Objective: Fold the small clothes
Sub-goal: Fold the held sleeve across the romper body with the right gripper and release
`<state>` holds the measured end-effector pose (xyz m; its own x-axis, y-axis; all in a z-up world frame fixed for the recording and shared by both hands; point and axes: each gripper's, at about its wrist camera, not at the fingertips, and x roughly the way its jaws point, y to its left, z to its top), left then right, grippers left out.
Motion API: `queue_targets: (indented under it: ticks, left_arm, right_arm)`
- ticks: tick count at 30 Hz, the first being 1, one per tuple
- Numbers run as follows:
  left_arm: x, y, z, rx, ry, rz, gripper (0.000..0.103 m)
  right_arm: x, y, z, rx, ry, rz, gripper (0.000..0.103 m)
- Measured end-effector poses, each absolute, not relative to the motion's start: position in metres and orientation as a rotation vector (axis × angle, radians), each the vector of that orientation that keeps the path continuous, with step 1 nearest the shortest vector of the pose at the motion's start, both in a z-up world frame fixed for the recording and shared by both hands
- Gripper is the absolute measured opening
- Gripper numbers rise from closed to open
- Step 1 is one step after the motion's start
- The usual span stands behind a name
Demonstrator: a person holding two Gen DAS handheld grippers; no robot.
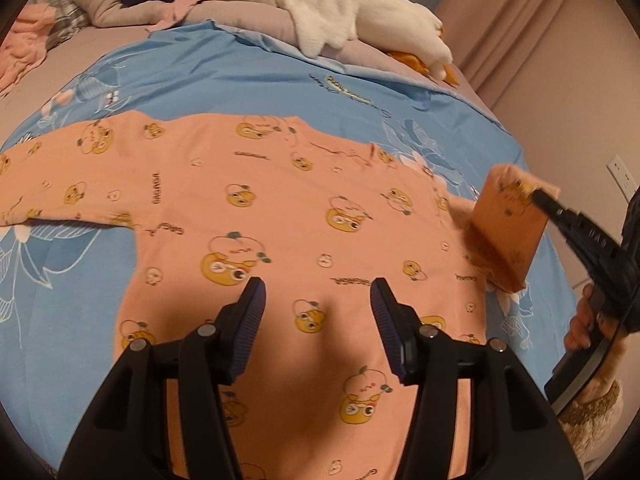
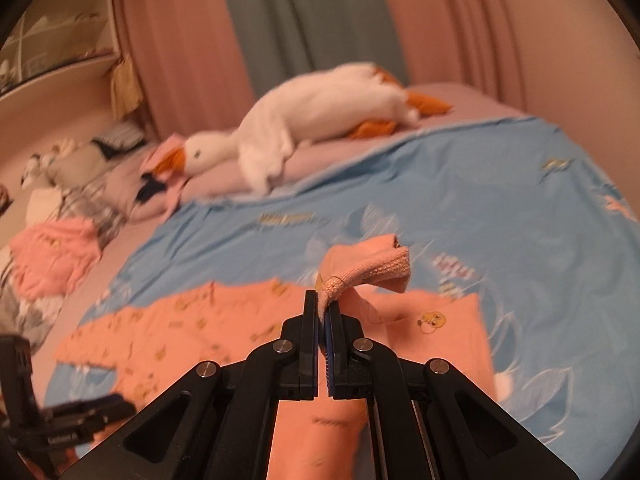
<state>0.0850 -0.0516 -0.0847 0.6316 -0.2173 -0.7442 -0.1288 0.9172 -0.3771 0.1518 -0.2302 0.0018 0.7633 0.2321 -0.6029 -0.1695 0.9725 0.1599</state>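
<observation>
peach duck-print top [image 1: 280,216], blue floral sheet [image 1: 256,80]

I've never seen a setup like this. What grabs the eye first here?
A peach child's top printed with cartoon bears lies spread across the blue sheet. The right hand-held gripper pinches its ribbed sleeve cuff, lifting it. Behind, a big white plush goose sprawls along the bed's far edge.

We see a soft matt peach cotton top [image 1: 280,208] with a ribbed knit cuff [image 2: 372,276], a smooth blue cloth sheet [image 1: 248,76], a fluffy plush goose [image 1: 320,12], and matt black plastic fingers [image 1: 250,312] (grooved blue pads, shiny metal pins).
</observation>
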Motion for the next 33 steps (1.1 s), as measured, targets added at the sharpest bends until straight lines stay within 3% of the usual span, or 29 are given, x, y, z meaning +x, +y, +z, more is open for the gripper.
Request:
queue_targets:
  ticks: [20, 29, 32, 33]
  left_arm:
    - [0.084, -0.047, -0.089, -0.427, 0.904, -0.03, 0.058]
    - [0.085, -0.048, -0.09, -0.436, 0.91, -0.034, 0.059]
    - [0.086, -0.05, -0.089, -0.441, 0.91, -0.035, 0.059]
    - [0.086, -0.05, -0.088, -0.442, 0.91, -0.035, 0.059]
  right_arm:
    - [0.16, -0.183, -0.074, 0.062, 1.009, 0.333, 0.004]
    - [0.162, -0.186, -0.083, 0.063, 1.065, 0.316, 0.004]
    - [0.161, -0.186, -0.084, 0.058, 1.068, 0.307, 0.023]
    - [0.161, -0.187, -0.083, 0.066, 1.066, 0.313, 0.037]
